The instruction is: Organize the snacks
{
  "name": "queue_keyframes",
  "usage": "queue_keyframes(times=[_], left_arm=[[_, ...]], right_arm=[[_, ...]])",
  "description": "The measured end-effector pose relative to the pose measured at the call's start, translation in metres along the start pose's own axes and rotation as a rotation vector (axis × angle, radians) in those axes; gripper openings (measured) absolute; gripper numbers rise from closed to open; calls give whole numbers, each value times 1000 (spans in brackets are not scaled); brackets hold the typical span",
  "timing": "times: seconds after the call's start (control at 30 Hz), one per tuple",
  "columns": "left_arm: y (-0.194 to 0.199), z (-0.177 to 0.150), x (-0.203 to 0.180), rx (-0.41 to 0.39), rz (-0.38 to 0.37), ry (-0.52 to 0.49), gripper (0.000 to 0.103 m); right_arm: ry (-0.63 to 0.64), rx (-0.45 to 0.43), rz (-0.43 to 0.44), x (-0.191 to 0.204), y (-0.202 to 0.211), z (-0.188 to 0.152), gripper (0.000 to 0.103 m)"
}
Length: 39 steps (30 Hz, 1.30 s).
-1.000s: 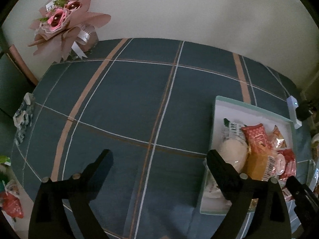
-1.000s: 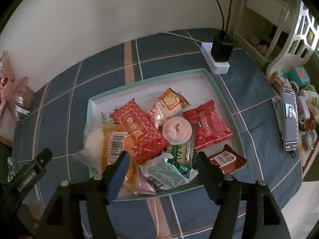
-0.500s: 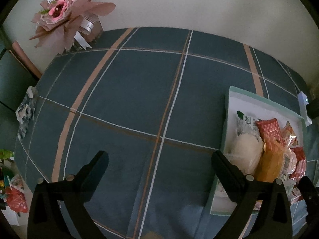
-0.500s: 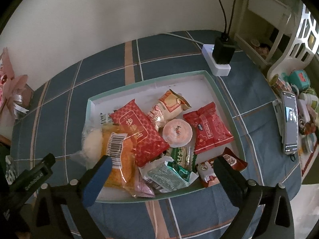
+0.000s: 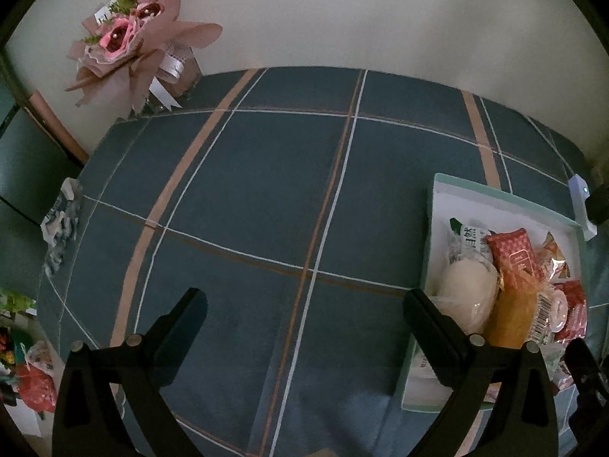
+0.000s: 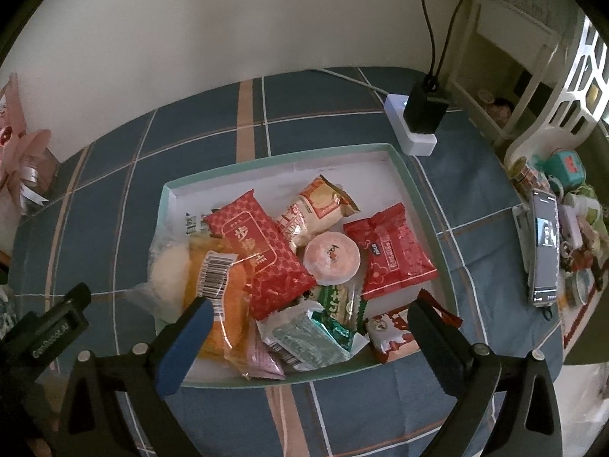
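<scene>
The plaid tablecloth (image 5: 266, 198) lies bare and wide ahead of the left gripper (image 5: 304, 301), running to the wall, with a pink bouquet (image 5: 133, 38) at the far left corner. The teal-rimmed tray (image 6: 281, 160) sits to that gripper's right, its near left corner behind the right finger; from the right gripper (image 6: 304, 312) it lies straight ahead, long axis across the view, its far half bare white. Beyond its far right corner stands a power strip (image 6: 415, 129); a phone (image 6: 544, 243) lies well to the right. Since a second ago the right gripper's jaws have spread wide and stand empty; the left's stay apart, holding nothing. The long red packet (image 6: 262, 255) slants from far-left to near-right, overlapping the orange bun pack (image 6: 220, 285); the round cup (image 6: 331, 257) rests beside it.
</scene>
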State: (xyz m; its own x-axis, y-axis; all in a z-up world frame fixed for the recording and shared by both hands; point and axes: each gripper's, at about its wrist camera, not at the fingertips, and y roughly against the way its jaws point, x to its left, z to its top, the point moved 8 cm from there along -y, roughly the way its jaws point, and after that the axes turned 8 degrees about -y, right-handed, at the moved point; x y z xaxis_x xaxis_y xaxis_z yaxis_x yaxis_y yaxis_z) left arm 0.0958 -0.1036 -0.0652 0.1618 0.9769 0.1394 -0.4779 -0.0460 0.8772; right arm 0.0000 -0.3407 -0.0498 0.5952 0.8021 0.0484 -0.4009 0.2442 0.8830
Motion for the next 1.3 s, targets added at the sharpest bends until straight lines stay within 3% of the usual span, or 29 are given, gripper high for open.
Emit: queue_keyframes(times=[0.2,0.53,1.3], left_arm=[[2,-10,6,14,-3,26,102],[-3,-39,12,108,-6,-46,102],[39,-65,20,21,-80,-65,102]], right_arm=[[8,11,-8,1,0,-6,103],[15,27,-18,0,3,-30,103],[54,-62,31,12,45,-60,103]])
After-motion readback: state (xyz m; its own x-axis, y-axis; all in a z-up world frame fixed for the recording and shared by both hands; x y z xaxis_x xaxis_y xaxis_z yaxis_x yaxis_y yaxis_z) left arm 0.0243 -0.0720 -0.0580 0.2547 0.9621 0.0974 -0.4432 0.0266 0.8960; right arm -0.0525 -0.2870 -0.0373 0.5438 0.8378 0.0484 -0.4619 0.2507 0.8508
